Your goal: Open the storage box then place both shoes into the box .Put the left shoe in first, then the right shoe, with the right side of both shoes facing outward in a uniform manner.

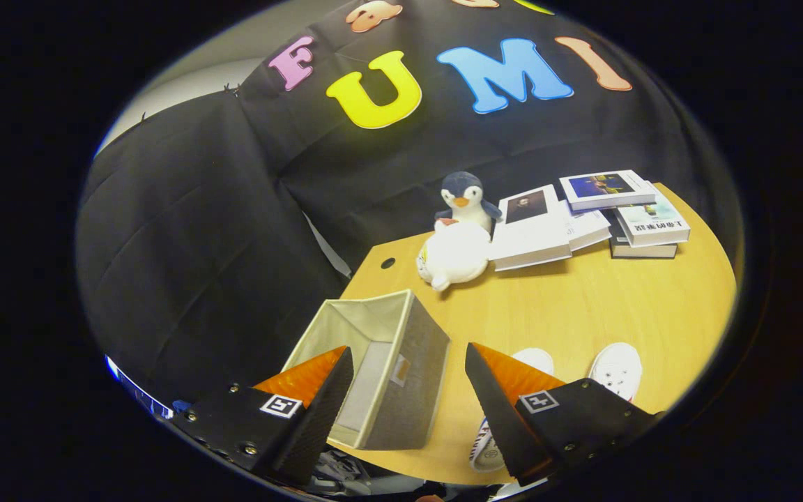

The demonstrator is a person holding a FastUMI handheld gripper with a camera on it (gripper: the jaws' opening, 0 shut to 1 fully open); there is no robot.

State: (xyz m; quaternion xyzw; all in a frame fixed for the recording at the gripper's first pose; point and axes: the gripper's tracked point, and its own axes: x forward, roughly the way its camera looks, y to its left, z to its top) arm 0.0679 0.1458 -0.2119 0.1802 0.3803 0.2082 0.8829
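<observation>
Black cloth hangs behind a wooden worktop (583,314) that carries everything you need. Your gripper (408,397) hovers above its near edge with the fingers spread wide and nothing between them.

Take the gap between the fingertips as the clock centre. The storage box (380,369), a grey fabric one with a pale lining, sits right there and runs toward 10 o'clock; its open mouth faces up and to the left, and the left finger hides part of it. No lid shows, so the opening step looks done, though you cannot see inside from this angle, so I cannot tell whether it is empty.

Two white shoes lie at about 3 to 4 o'clock, just beyond and beneath the right finger: the nearer shoe (492,432) is mostly hidden under it, and the farther shoe (616,369) is beside it to the right. Which is the left shoe cannot be told.

At 12 to 1 o'clock, well beyond, sit a penguin toy (466,199), a white plush (454,258) and a spread of books (583,219); leave them alone.

You seem to be at the start of the first shoe pick. Next, swing right and down, confirm the left shoe, and close on its side wall.
</observation>
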